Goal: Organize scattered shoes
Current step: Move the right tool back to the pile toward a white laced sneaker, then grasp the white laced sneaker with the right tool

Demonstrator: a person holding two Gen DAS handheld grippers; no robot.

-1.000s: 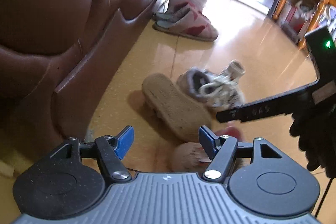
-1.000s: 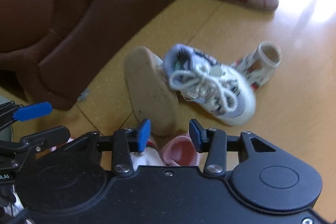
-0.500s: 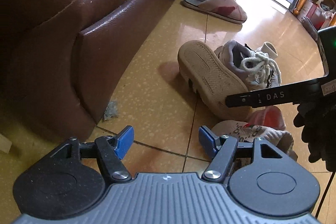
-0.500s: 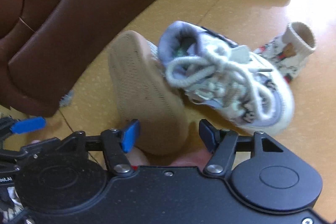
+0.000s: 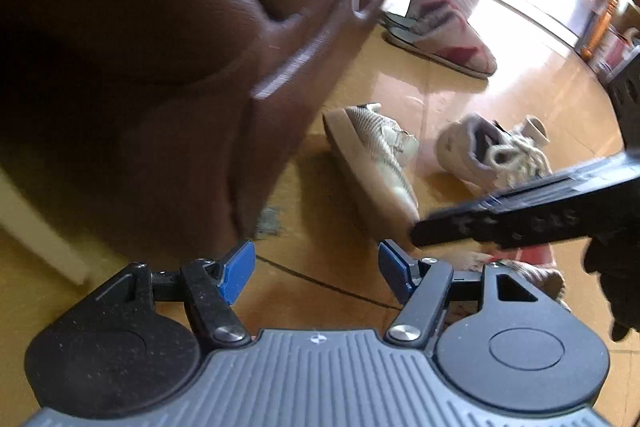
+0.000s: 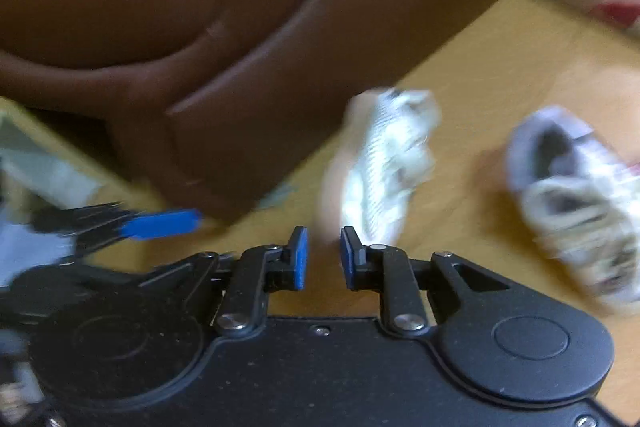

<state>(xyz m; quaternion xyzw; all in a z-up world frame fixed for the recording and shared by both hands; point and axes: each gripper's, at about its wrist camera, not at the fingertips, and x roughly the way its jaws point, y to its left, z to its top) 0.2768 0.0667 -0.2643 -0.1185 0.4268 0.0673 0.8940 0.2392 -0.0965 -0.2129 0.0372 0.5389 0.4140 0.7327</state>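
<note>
Sneakers (image 5: 372, 163) on yellow floor (image 5: 500, 95) beside brown sofa (image 5: 160, 27).

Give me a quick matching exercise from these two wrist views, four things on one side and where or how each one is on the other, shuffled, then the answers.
Things:
1. mesh sneaker
2. laced sneaker
3. red-patterned slipper
4. left gripper

Descriptions:
A. farthest off, near the sofa's far end
B. tipped on its side, closest to the brown sofa
C. jaws wide apart, nothing between them
D. standing on its sole, opening facing up, to the right of its pair

Pairs: 1-B, 2-D, 3-A, 4-C
</note>
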